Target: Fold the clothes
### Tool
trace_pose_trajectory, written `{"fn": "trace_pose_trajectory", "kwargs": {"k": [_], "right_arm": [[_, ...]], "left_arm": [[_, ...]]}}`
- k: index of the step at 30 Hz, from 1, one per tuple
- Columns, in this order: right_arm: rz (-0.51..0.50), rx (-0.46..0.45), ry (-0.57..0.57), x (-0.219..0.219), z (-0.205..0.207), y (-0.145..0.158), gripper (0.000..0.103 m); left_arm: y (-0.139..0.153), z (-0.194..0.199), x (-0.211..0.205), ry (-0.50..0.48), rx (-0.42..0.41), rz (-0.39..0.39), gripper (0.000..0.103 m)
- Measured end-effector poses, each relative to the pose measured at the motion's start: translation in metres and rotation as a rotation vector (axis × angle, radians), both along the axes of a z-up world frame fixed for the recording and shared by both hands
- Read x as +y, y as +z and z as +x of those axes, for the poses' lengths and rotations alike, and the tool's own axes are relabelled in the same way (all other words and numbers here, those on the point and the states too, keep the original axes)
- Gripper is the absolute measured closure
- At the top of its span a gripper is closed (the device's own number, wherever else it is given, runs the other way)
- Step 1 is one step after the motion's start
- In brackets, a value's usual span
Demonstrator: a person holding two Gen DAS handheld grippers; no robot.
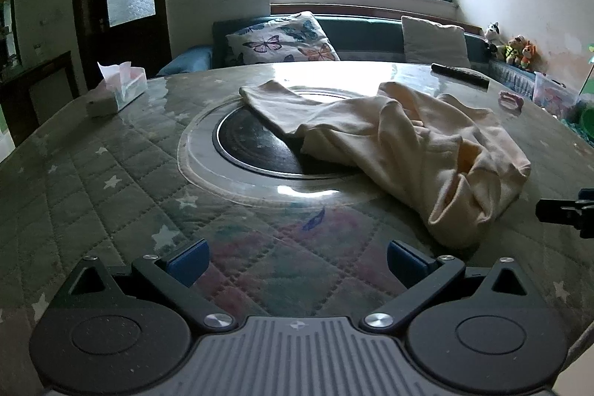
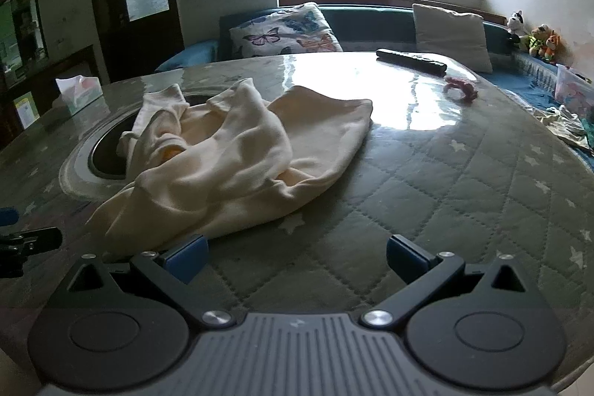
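A cream garment (image 1: 401, 143) lies crumpled on the round table, partly over the dark centre disc (image 1: 256, 147). In the right wrist view the same garment (image 2: 230, 158) spreads ahead and to the left. My left gripper (image 1: 297, 262) is open near the table's front, with the garment ahead to its right. My right gripper (image 2: 297, 258) is open too, its left fingertip (image 2: 187, 257) just short of the garment's near hem. Each gripper shows at the edge of the other's view: the right one (image 1: 568, 212) and the left one (image 2: 26, 242).
A quilted star-patterned cover under clear plastic tops the table (image 2: 464, 195). On it are a tissue box (image 1: 118, 90), a black remote (image 2: 410, 61) and a pink ring-shaped item (image 2: 460, 91). A sofa with cushions (image 1: 282, 41) and soft toys stands behind, under a window.
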State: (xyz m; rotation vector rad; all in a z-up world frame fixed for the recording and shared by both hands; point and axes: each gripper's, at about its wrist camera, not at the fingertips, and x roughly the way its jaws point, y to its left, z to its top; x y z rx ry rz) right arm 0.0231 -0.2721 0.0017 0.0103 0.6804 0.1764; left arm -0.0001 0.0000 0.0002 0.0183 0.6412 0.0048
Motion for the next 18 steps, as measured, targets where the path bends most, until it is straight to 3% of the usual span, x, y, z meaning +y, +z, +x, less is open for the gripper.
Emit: {"fn": "trace_pose_trajectory", "kwargs": {"k": [18], "right_arm": [[0.016,0.004,-0.004,0.004,-0.005,-0.001,0.0]], "left_arm": [[-0.009,-0.007,-0.023,-0.016,0.002,0.017,0.0]]}}
